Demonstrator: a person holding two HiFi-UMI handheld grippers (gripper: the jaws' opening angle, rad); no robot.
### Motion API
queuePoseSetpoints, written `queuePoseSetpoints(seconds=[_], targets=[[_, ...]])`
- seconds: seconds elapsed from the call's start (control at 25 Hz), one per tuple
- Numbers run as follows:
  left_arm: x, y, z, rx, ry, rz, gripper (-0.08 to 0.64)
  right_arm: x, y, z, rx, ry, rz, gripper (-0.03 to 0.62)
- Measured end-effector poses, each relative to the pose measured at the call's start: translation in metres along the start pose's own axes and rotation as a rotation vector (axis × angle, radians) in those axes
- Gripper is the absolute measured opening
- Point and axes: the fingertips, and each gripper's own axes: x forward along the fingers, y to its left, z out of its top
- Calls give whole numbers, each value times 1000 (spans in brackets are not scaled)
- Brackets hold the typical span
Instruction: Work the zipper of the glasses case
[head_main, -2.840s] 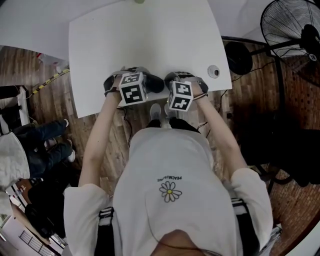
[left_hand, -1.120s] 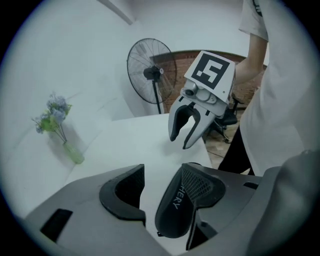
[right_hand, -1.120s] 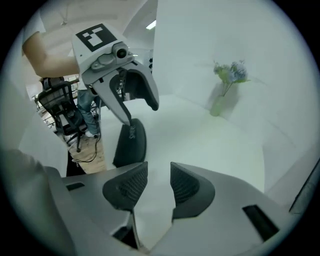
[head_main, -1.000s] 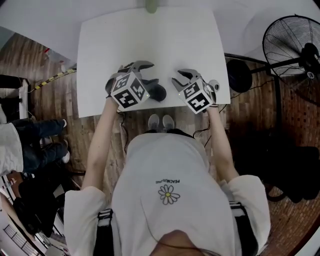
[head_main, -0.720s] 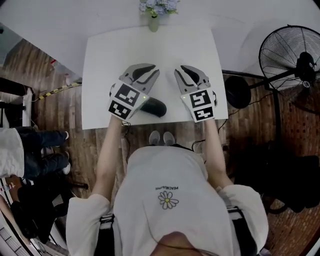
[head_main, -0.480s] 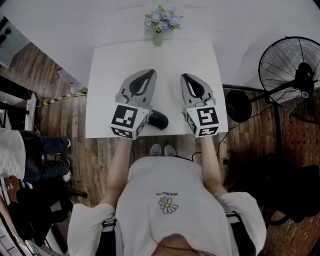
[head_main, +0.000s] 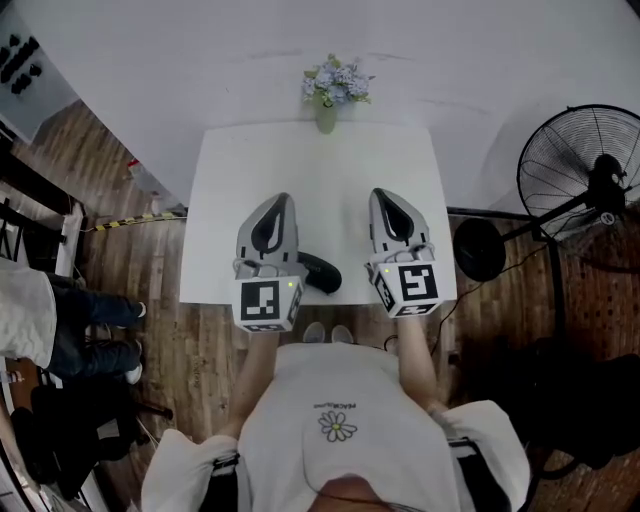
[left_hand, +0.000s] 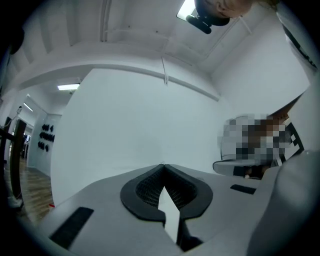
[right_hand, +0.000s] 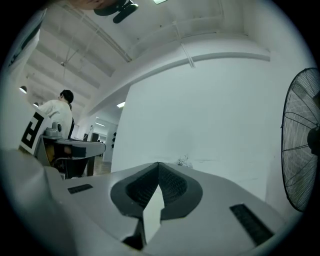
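Observation:
A dark oval glasses case (head_main: 320, 272) lies on the white table (head_main: 310, 165) near its front edge, partly hidden behind my left gripper. Both grippers are held above the table, side by side, pointing at the far wall. In the head view the left gripper (head_main: 280, 198) stands just left of the case and the right gripper (head_main: 384, 194) to its right; neither touches it. In the left gripper view the left gripper (left_hand: 163, 166) is shut with its tips together and nothing between them. The right gripper (right_hand: 159, 164) looks the same in its own view, shut and empty.
A vase of flowers (head_main: 328, 96) stands at the table's far edge. A standing fan (head_main: 580, 185) and its round base (head_main: 478, 250) are to the right of the table. Another person's legs (head_main: 95, 305) are at the left, on the wooden floor.
Both grippers went from open to shut and swung up to point straight ahead over the table. The head view has pulled back, showing the flowers. The case has not moved.

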Motion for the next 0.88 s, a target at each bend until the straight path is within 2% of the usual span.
queuePoseSetpoints(seconds=[0.24,0.48,0.68,0.88], targets=[[-2,10,2,44,-10,29,15,1,8,-9,-25,34,12,8],[2,10,5,-21,-27,49,15,3,12,-13,-60,56,23,8],[4,9,-4,46,11,29,15,3,12,-23,-52,75,21,8],[6,11,-4,15,5,32,15,1,17,-32,-48,112,27,8]])
